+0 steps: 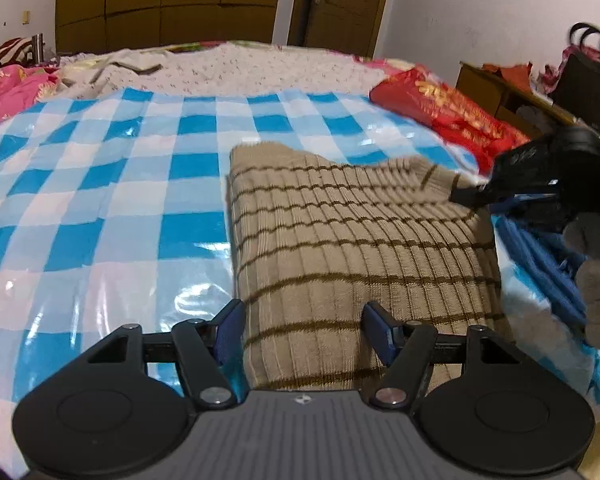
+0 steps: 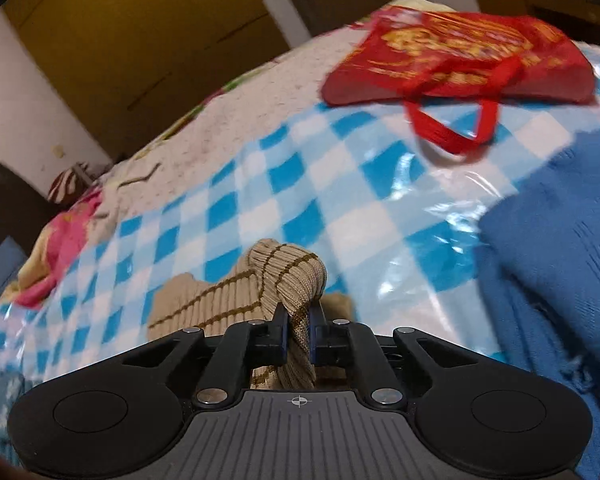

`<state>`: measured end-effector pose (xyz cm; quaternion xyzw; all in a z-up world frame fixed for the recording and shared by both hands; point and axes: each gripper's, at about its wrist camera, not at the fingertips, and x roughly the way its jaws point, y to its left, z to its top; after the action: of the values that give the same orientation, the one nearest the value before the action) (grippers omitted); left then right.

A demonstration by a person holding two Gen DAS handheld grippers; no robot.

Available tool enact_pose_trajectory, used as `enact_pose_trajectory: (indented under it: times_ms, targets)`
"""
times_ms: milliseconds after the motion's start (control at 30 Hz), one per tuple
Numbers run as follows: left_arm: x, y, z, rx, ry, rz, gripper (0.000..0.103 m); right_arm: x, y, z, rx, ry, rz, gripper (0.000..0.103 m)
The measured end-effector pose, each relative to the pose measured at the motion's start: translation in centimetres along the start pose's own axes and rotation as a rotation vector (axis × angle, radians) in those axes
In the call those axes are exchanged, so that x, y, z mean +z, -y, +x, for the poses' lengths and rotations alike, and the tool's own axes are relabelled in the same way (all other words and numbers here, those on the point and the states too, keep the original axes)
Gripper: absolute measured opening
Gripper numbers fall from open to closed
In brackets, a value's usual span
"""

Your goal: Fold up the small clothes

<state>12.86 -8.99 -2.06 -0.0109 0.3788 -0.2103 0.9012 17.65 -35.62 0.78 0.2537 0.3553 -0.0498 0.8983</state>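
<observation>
A beige ribbed sweater (image 1: 340,240) with thin brown stripes lies folded on the blue-and-white checked plastic sheet (image 1: 100,200). My left gripper (image 1: 303,330) stands open over its near edge; one fingertip (image 1: 230,326) is beside the sweater's left edge and the other rests on the knit. In the left wrist view my right gripper (image 1: 472,192) pinches the sweater's far right corner. The right wrist view shows that gripper (image 2: 298,328) shut on a raised fold of the sweater (image 2: 288,276), lifted off the sheet.
A blue knit garment (image 2: 548,240) lies right of the sweater. A red printed bag (image 2: 460,56) with loop handles sits at the sheet's far right. Pink floral bedding (image 1: 16,92) bunches at the far left. A gloved hand (image 1: 596,280) shows at the right edge.
</observation>
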Motion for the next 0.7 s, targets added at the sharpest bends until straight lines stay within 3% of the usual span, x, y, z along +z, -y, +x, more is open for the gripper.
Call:
enact_pose_trajectory:
  times_ms: [133,167,367,467,567,700]
  targets:
    - [-0.2,-0.3,0.3,-0.003,-0.033,-0.001,0.08,-1.8,0.2,2.8,-0.112,-0.069,-0.062,0.011]
    - [-0.3,-0.5,0.1,-0.003,-0.034,-0.009,0.08,-2.0,0.1,2.7,-0.119,-0.061,-0.07,0.016]
    - [-0.7,-0.4,-1.5,0.041,-0.008,0.007,0.079,-2.6,-2.0,-1.7,-0.168,0.055,-0.155,0.017]
    - [-1.3,-0.2,-1.9,0.056,-0.029,-0.004,0.079,-4.3,-3.0,-4.1,-0.145,0.075,-0.21,0.018]
    - [-2.1,-0.2,-1.7,0.065,-0.075,-0.01,0.08,-7.4,-3.9,-4.7,-0.117,0.019,-0.265,0.02]
    - [-2.8,0.0,-2.2,0.074,-0.09,0.005,0.08,-10.1,-3.3,-3.3,-0.18,-0.059,-0.281,0.021]
